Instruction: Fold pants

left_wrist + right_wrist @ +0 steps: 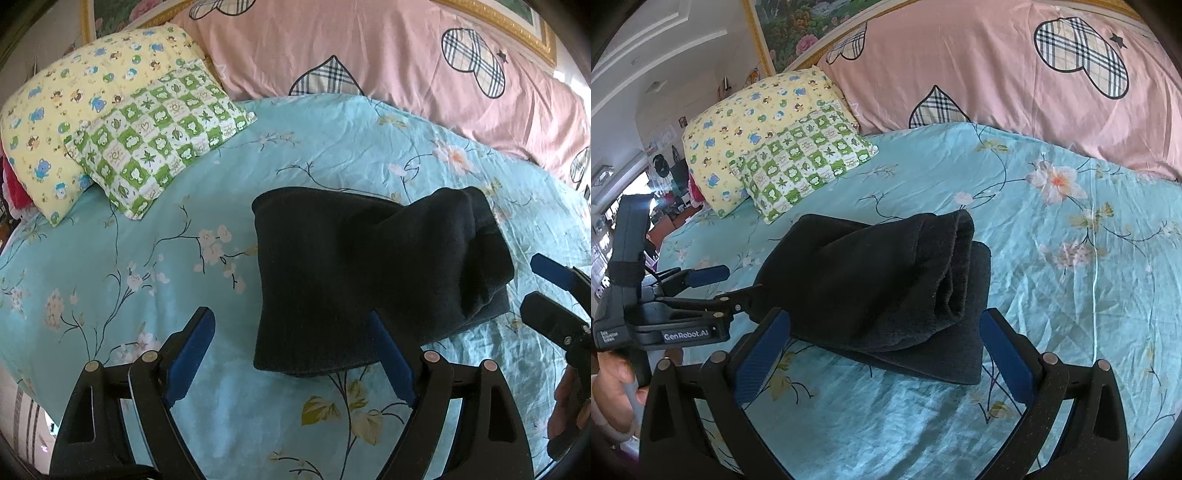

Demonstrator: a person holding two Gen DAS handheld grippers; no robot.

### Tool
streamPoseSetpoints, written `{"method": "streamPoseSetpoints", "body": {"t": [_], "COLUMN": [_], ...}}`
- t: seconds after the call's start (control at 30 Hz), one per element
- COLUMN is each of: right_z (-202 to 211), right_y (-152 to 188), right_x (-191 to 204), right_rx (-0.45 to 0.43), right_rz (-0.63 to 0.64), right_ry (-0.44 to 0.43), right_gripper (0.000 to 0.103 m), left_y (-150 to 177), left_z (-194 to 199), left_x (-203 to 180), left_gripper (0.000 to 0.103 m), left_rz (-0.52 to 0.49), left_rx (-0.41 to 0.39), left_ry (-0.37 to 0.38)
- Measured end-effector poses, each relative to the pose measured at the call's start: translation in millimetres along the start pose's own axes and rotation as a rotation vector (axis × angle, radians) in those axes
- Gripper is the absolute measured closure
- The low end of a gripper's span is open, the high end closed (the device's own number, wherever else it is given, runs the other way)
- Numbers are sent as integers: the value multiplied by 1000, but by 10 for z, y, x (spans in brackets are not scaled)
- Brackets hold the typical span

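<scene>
1. Left wrist view: the left gripper [291, 354] has its jaws spread wide and holds nothing. Its right-hand finger [391, 358] lies across the near edge of the pants [362, 273]; I cannot tell whether it touches the cloth or hangs just above it. The other finger is clear of the pants, over bare sheet.

2. Right wrist view: the right gripper [886, 354] is likewise spread wide and empty, its two fingers straddling the near corner of the pants [886, 280], apparently not touching them.

3. The pants lie as a dark folded bundle on the blue floral sheet [184, 258], with a rolled upper layer resting on a flatter layer below.

4. Taking the pants as landmark: the green checked pillow [155, 140] and the yellow pillow [74, 96] lie beyond them to the left, well apart; the pink quilt [388, 51] runs along the far side.

5. Judgement: the folding looks nearly or fully done; what remains is tidying or letting be.

6. To do that well, keep both grippers open and low. If the rolled top layer needs squaring, press it flat from above rather than pinching one edge. A pull on a single layer could drag the bundle open.
</scene>
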State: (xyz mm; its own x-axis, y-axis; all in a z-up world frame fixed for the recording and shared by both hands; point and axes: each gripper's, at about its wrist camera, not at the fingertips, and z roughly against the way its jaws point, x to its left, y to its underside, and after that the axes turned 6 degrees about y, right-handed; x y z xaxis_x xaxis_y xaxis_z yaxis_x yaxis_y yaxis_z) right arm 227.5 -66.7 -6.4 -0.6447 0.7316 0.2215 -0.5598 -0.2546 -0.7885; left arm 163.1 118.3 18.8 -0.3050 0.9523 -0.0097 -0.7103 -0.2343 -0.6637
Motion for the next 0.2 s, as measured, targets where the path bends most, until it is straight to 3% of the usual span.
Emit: {"method": "streamPoseSetpoints", "body": {"t": [0.2], "right_z": [45], "right_y": [12], "right_x": [25], "right_rx": [-18], "right_rz": [-10], "right_ry": [-4], "right_gripper": [1], "left_y": [-14], "left_z": [-6], "left_x": [29], "left_gripper": [18], "left_rz": [26], "left_rx": [30], "left_ry": [21]}}
